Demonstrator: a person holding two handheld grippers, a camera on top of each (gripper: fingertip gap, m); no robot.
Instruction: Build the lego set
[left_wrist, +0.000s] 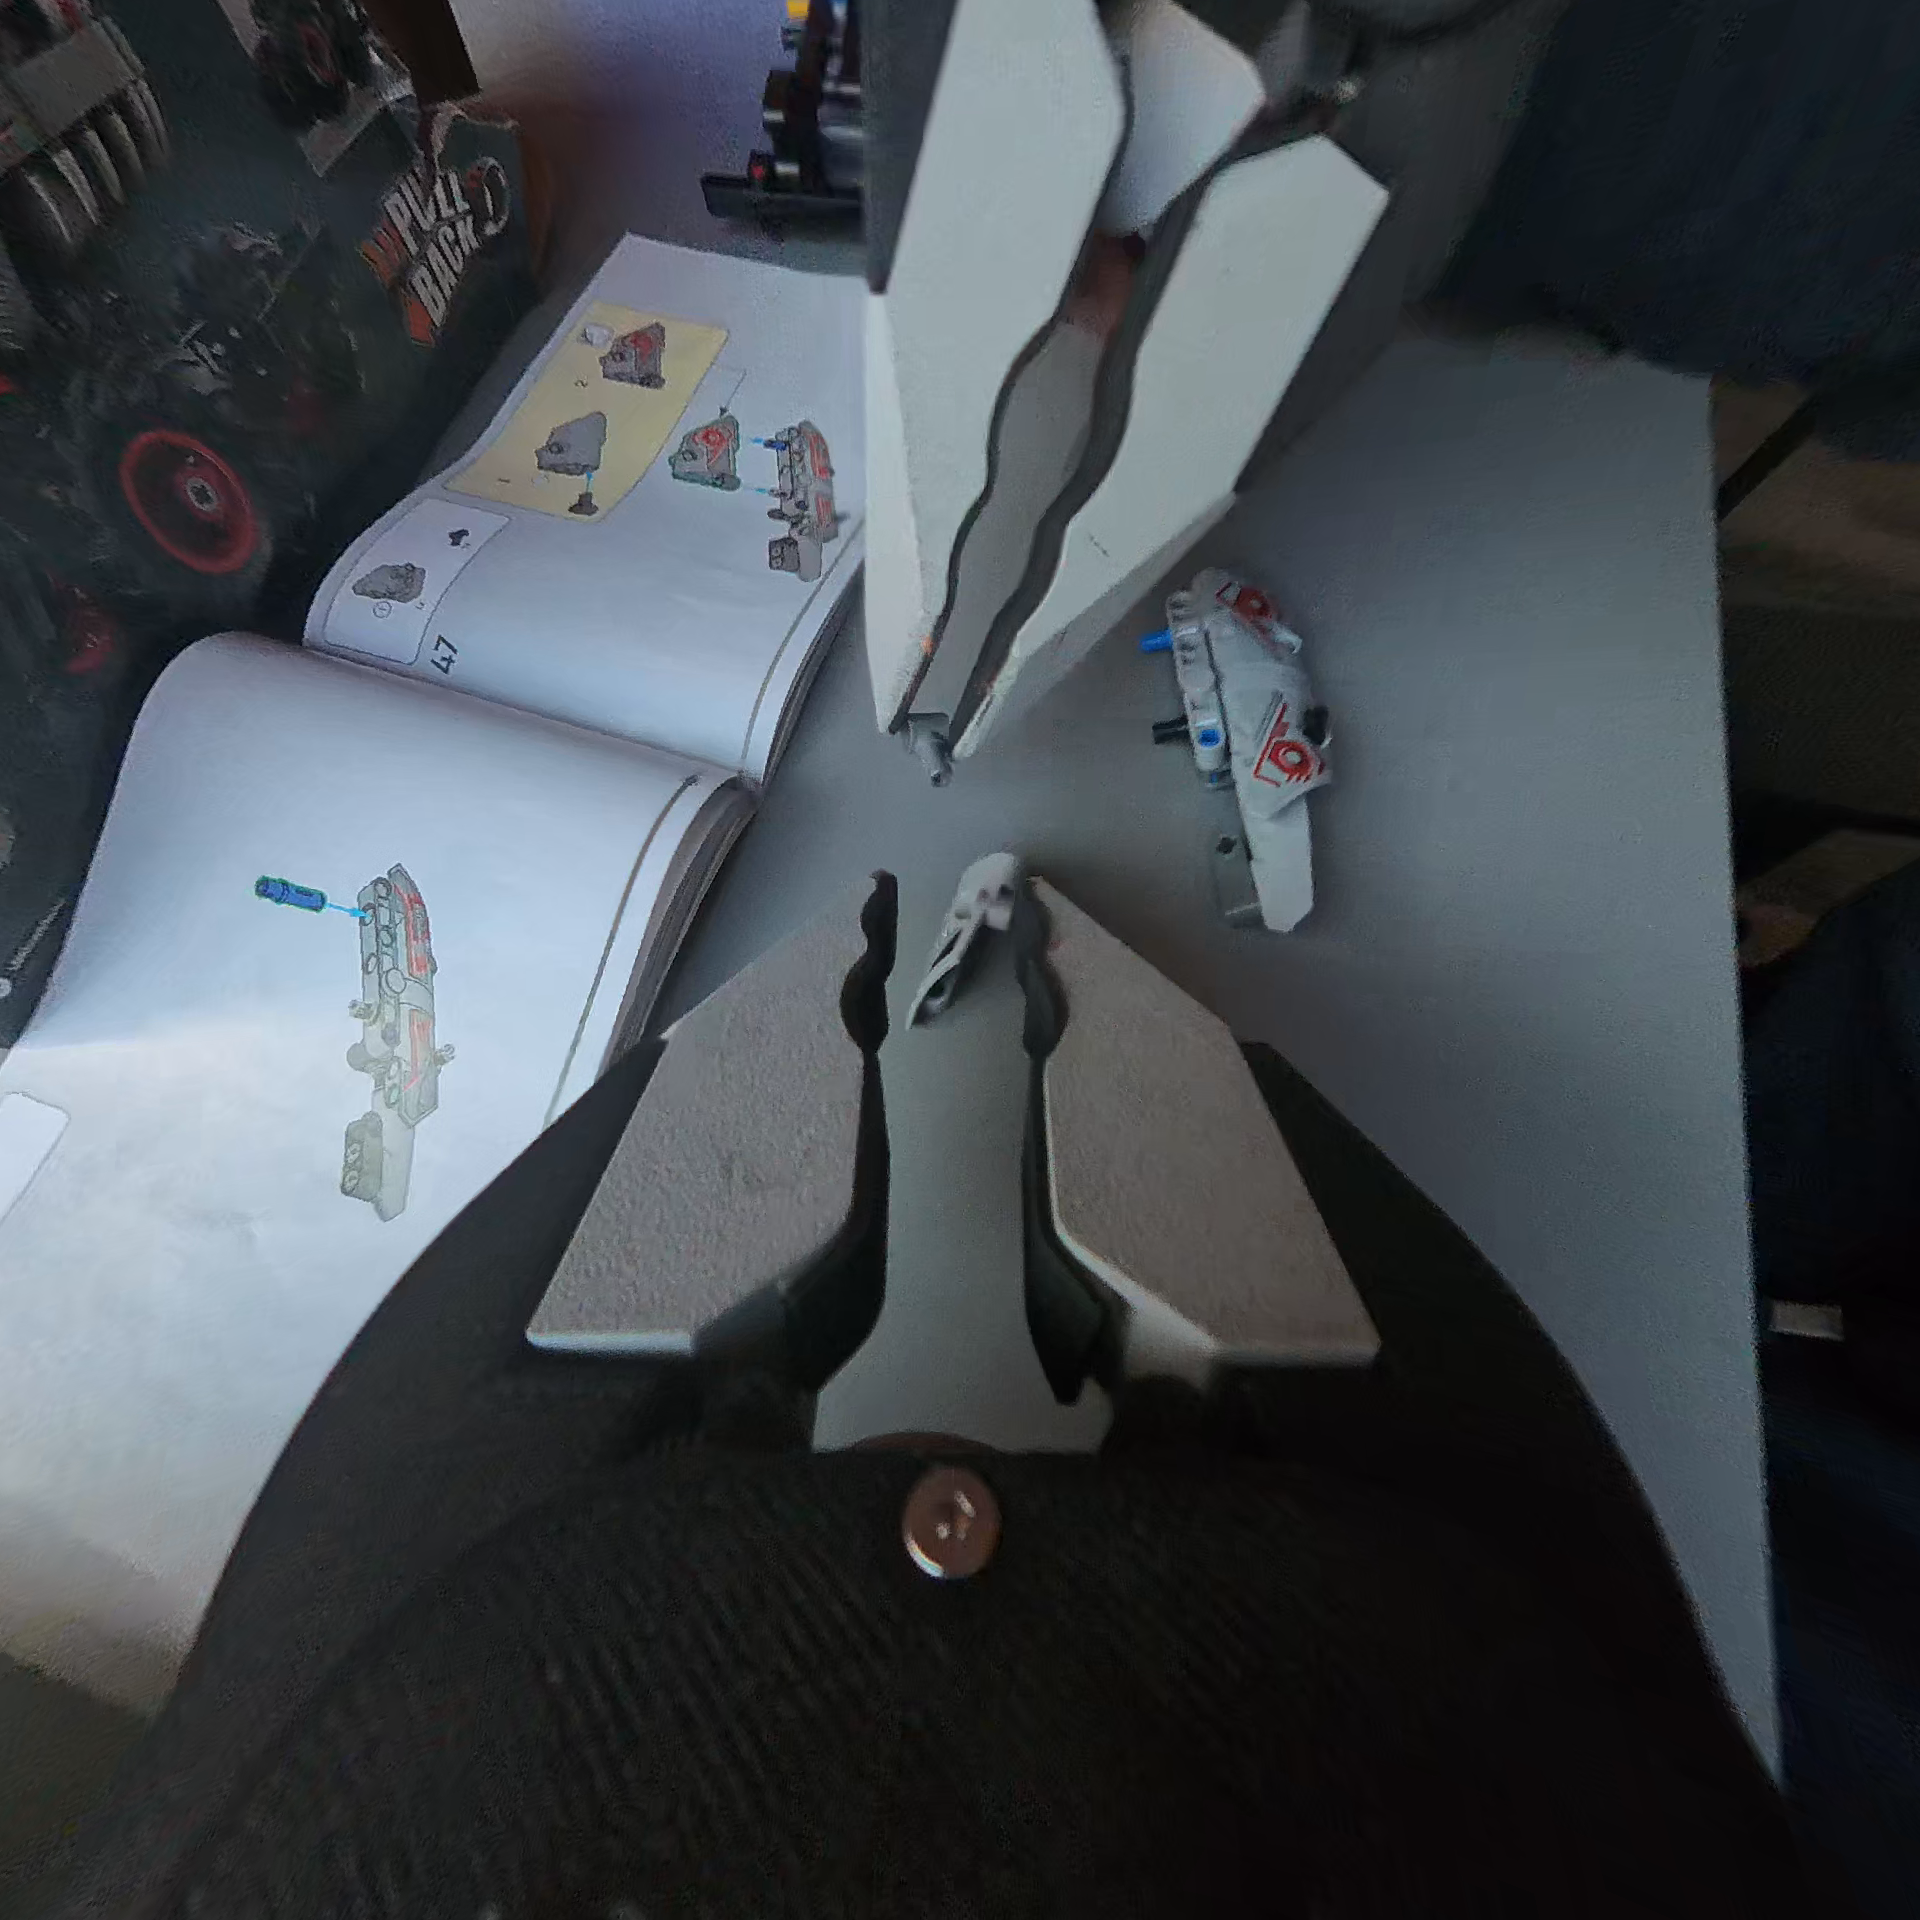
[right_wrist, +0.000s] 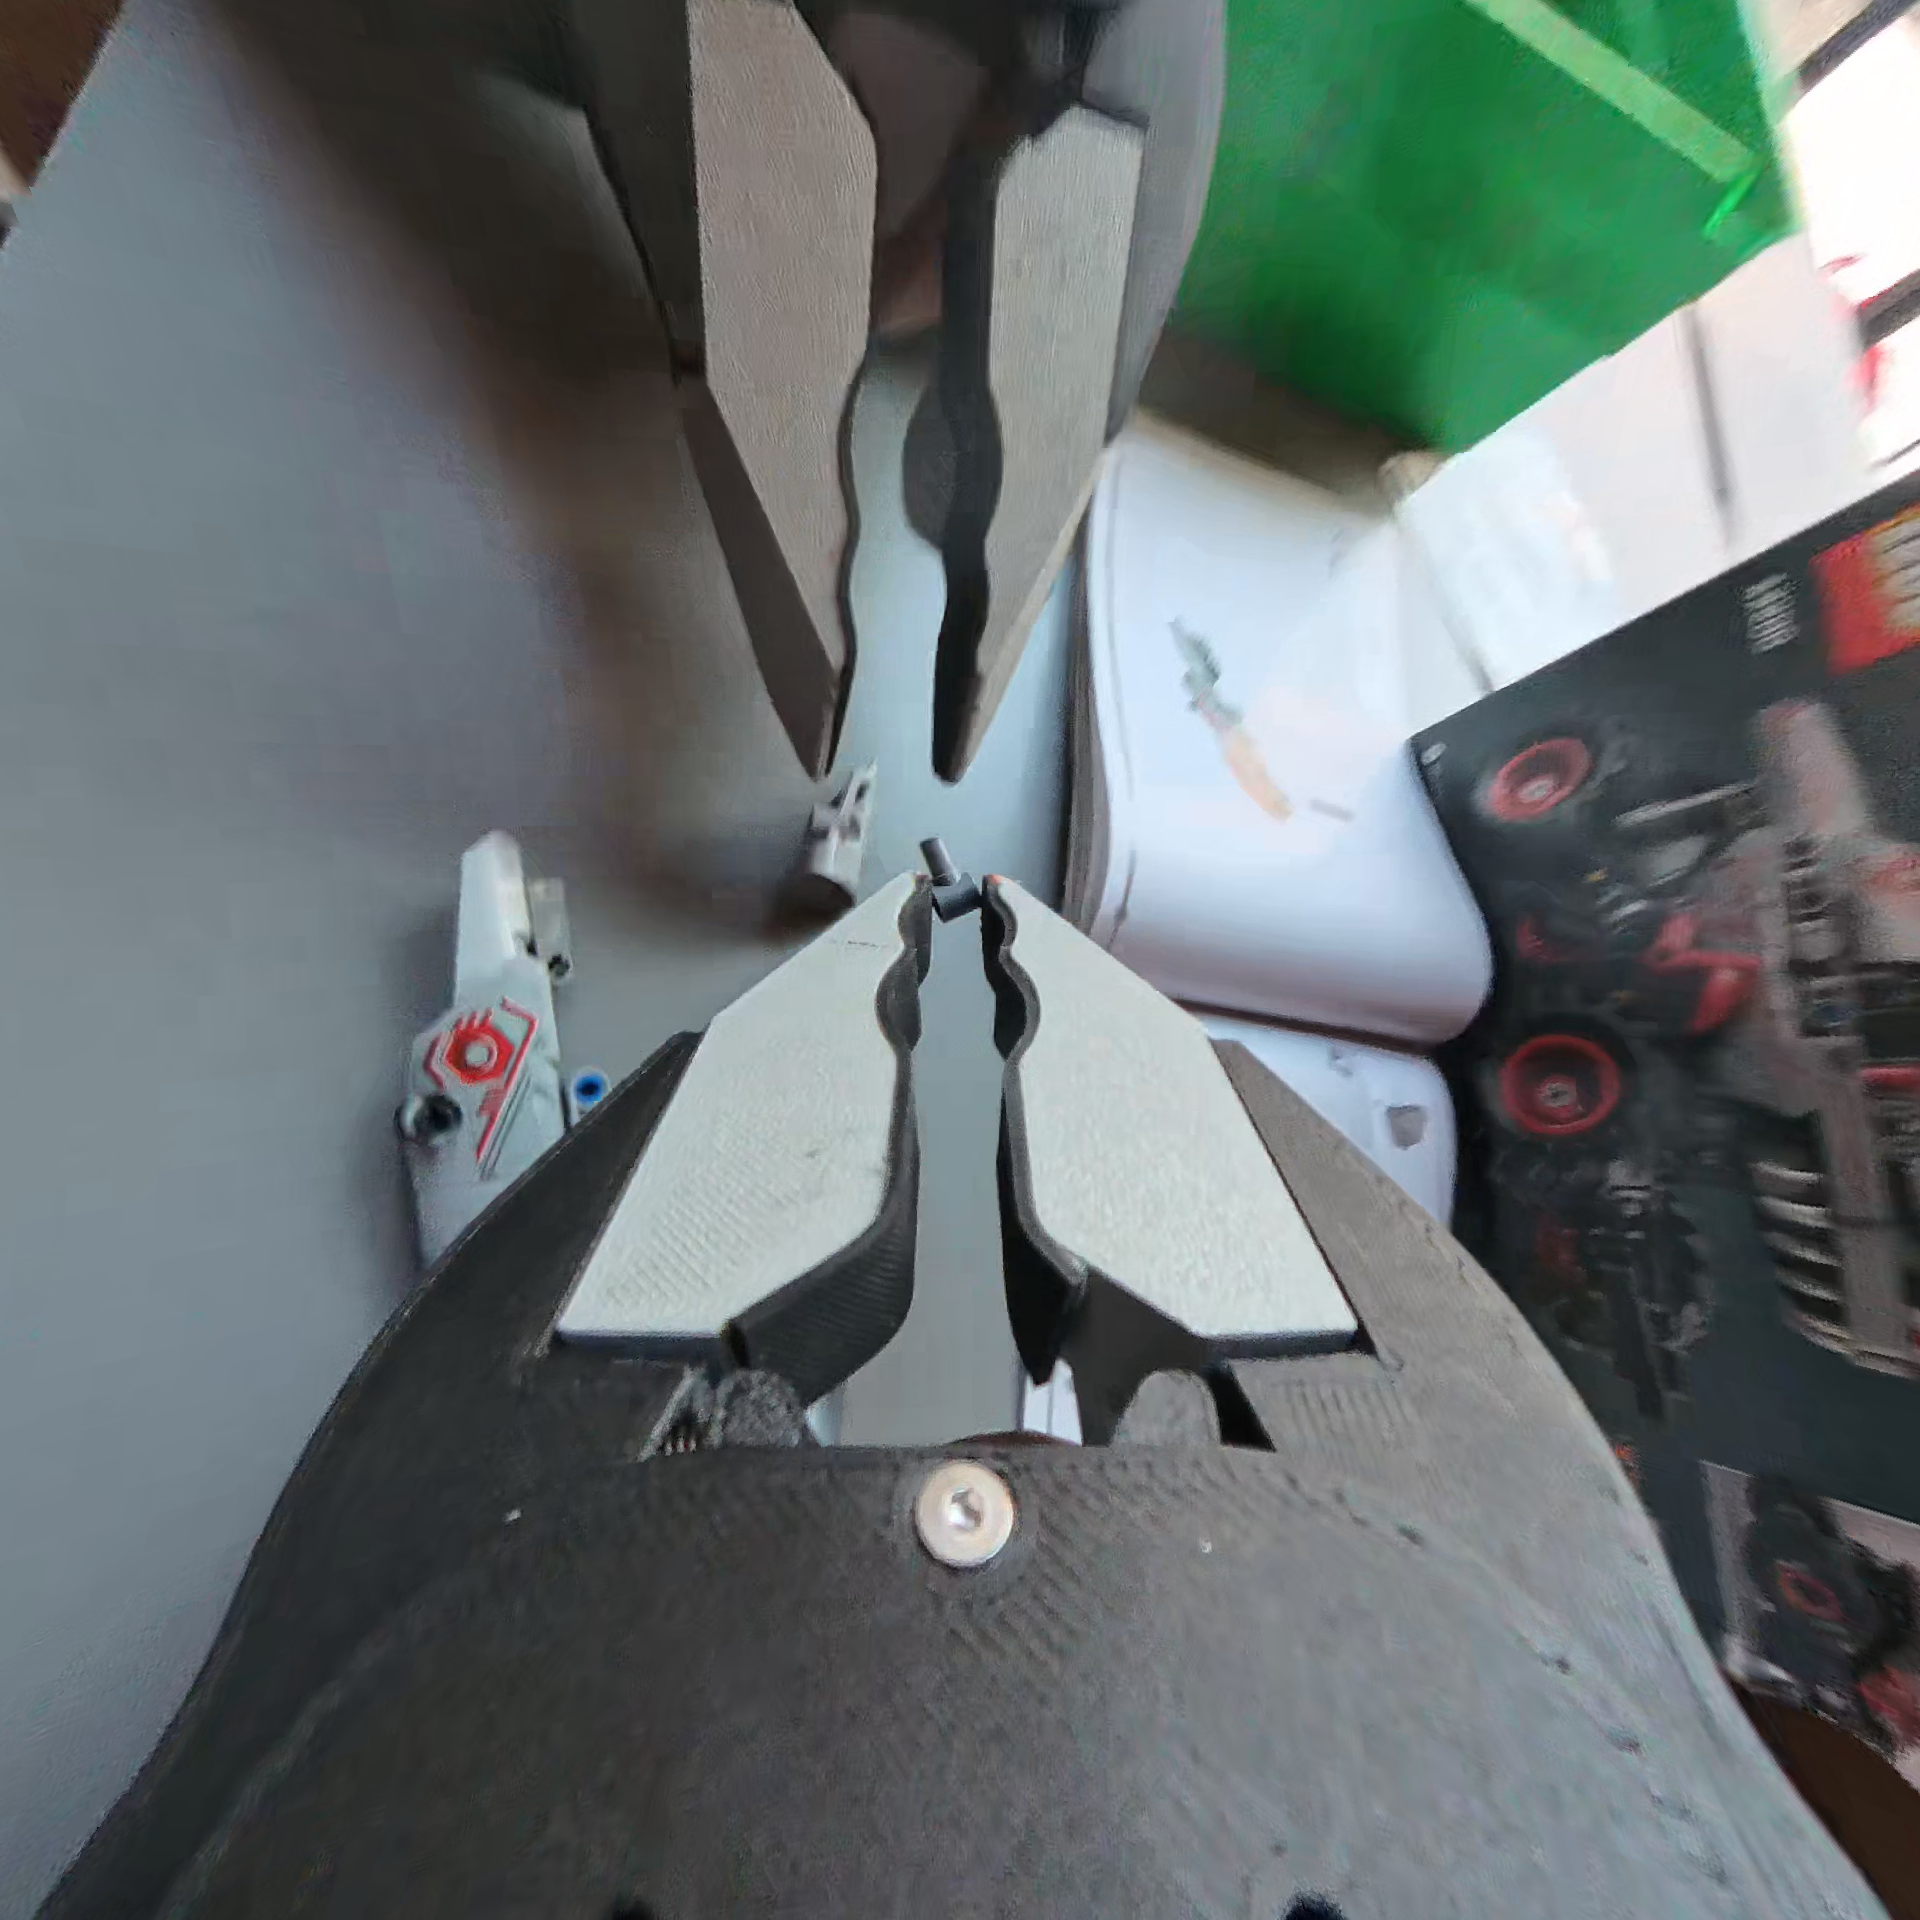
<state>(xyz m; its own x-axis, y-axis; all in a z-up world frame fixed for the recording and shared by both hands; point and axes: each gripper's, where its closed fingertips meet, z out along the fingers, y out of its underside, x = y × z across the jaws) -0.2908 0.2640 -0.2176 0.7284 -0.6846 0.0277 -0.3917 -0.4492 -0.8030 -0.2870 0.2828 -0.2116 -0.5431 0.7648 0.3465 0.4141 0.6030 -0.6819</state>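
Right gripper is pinching a small dark pin right at its fingertips, pin stub poking forward past the tips. Left gripper is standing with jaws apart, not clamping; a small grey panel piece is sitting between its tips, leaning on the inner face of one finger, lying on the bench as far as I can tell. The two grippers are pointing tip to tip, near each other but apart. Larger grey sub-assembly with red markings and blue pins is lying off to one side on the bench, untouched. Instruction booklet is lying open beside the work area, set box behind it. Handling judgement: both parts are looking light, rigid plastic, smooth and easy to flick away. The pin is tiny, so the tip grip is marginal; keeping the hold square on its collar makes sense. The panel is better taken across its flat sides, hole left exposed for the pin.
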